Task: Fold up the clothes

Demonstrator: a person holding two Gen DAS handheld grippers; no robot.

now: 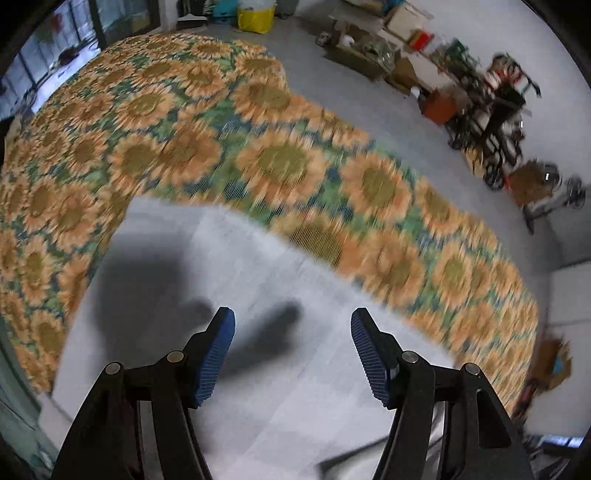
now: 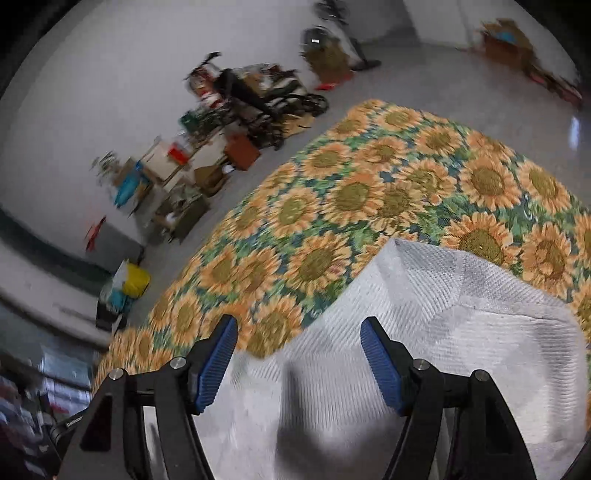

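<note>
A white textured garment (image 1: pixel 229 280) lies flat on a sunflower-print cloth (image 1: pixel 177 122), filling the lower half of the left wrist view. My left gripper (image 1: pixel 293 319) hovers over it, open, nothing between its blue pads; its shadow falls on the fabric. In the right wrist view the same white garment (image 2: pixel 454 314) shows a folded corner at the centre right. My right gripper (image 2: pixel 299 326) is open above the garment's left edge, where it meets the sunflower cloth (image 2: pixel 332 206). Both views are motion-blurred.
Grey floor surrounds the cloth. Along the wall sit cardboard boxes (image 1: pixel 369 55), a yellow bag (image 1: pixel 255 16), a dark cart with clutter (image 1: pixel 495 110) and a fan (image 1: pixel 554 195). The right wrist view shows the same clutter (image 2: pixel 240 107) and a yellow bag (image 2: pixel 135 282).
</note>
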